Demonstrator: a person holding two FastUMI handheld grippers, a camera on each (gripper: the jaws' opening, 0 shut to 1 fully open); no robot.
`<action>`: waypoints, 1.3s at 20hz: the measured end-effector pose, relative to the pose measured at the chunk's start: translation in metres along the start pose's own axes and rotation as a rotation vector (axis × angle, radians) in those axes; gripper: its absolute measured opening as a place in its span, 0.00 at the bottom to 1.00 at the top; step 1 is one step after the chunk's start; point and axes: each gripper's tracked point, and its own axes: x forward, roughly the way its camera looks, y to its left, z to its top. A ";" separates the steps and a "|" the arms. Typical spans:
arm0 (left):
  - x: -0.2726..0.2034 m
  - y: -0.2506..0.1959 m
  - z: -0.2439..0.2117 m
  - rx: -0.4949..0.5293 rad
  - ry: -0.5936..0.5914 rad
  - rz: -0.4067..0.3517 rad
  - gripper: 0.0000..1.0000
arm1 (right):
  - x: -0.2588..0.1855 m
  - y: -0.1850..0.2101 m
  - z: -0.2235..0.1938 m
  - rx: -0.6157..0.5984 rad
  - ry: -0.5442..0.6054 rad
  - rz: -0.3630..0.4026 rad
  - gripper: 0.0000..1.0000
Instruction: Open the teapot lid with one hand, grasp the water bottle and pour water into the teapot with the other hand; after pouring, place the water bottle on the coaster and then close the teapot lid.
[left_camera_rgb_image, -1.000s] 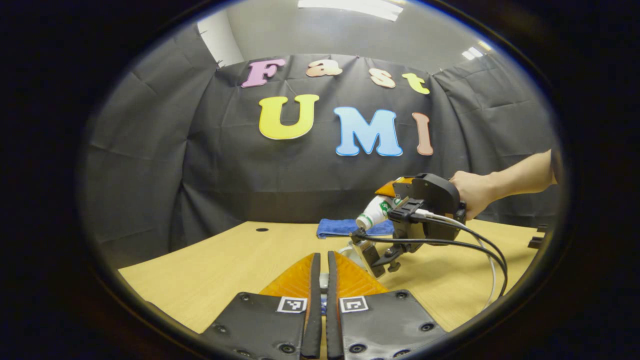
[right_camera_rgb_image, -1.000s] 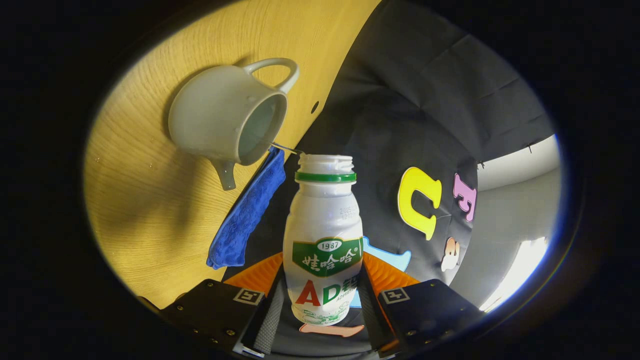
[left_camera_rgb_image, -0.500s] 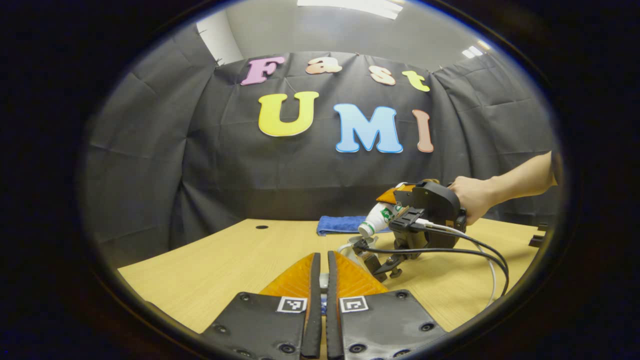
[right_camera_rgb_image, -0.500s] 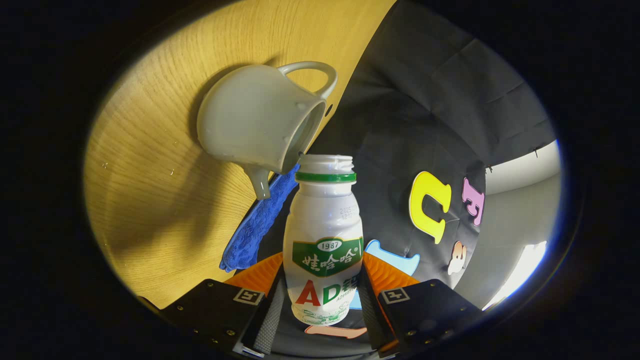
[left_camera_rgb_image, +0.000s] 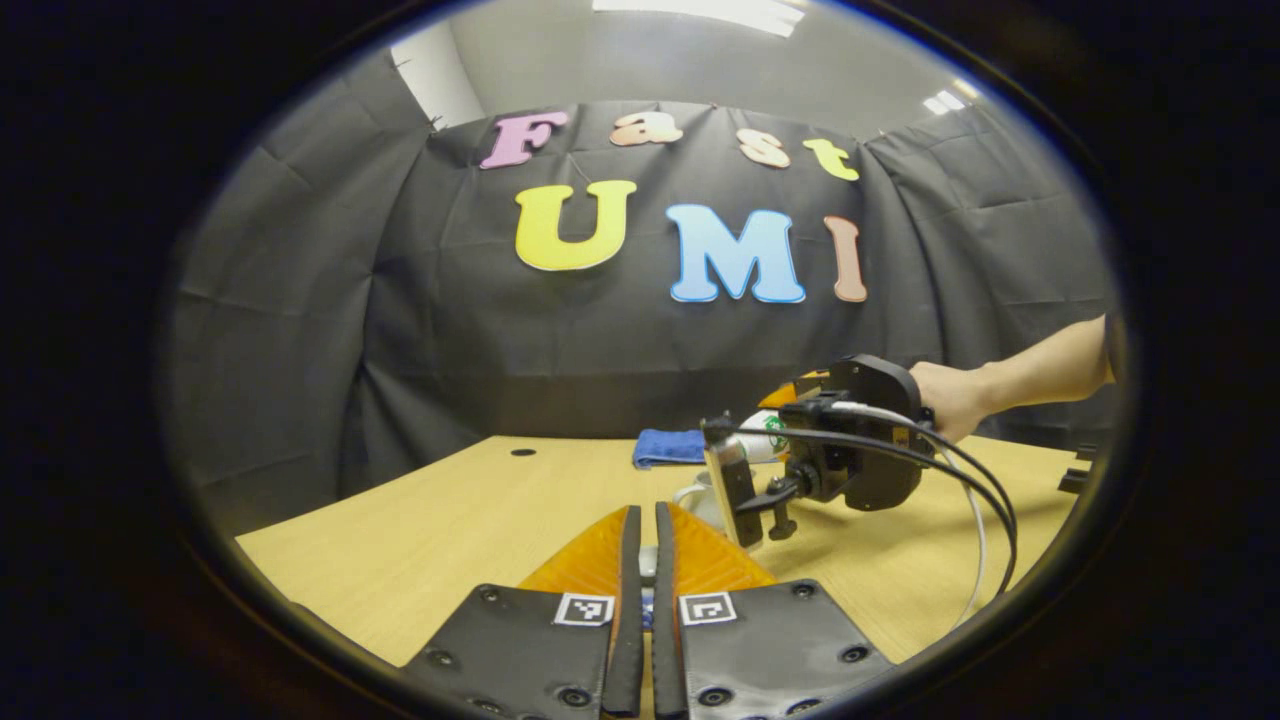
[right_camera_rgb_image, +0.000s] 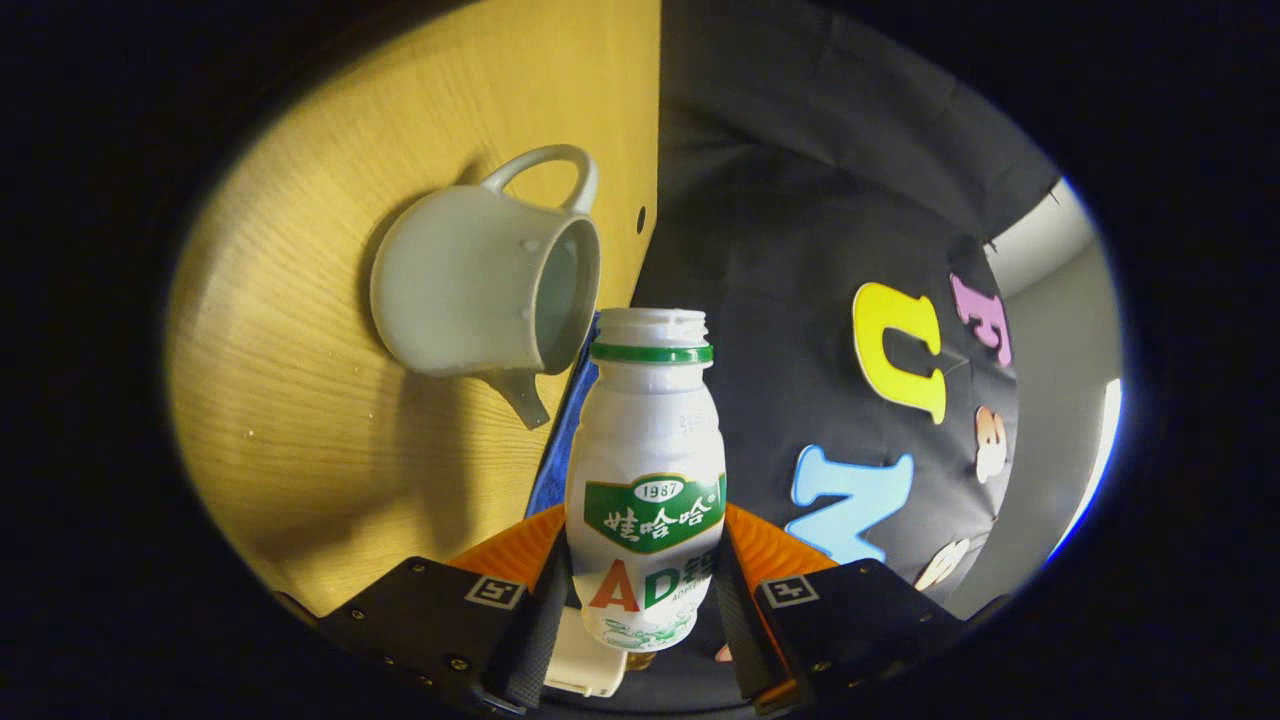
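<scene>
Bottle (right_camera_rgb_image: 648, 470), clamped in the right gripper (right_camera_rgb_image: 640, 590) jaws, lay tipped sideways with its mouth beside the open teapot (right_camera_rgb_image: 480, 285) on the table (right_camera_rgb_image: 300, 400), apparently for pouring; left gripper (left_camera_rgb_image: 640, 560) jaws stayed together.

The gripper (right_camera_rgb_image: 645, 585) clamps a white bottle (right_camera_rgb_image: 646, 470) between both fingers, its green-ringed mouth uncapped and pointing away from the camera. Just beyond the mouth, up and to the left, an open white teapot (right_camera_rgb_image: 478, 285) stands on the tabletop (right_camera_rgb_image: 300, 400). A blue cloth (right_camera_rgb_image: 560, 450) shows behind the bottle.
</scene>
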 end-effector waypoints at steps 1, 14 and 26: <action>0.001 -0.002 0.000 -0.002 0.002 -0.004 0.14 | 0.000 0.004 0.000 0.056 0.000 0.021 0.71; 0.024 -0.034 0.010 -0.035 -0.003 -0.066 0.10 | -0.056 -0.026 -0.008 0.856 -0.085 0.065 0.71; 0.141 -0.069 0.062 -0.019 -0.061 -0.127 0.14 | -0.151 -0.046 -0.068 1.467 -0.165 0.047 0.70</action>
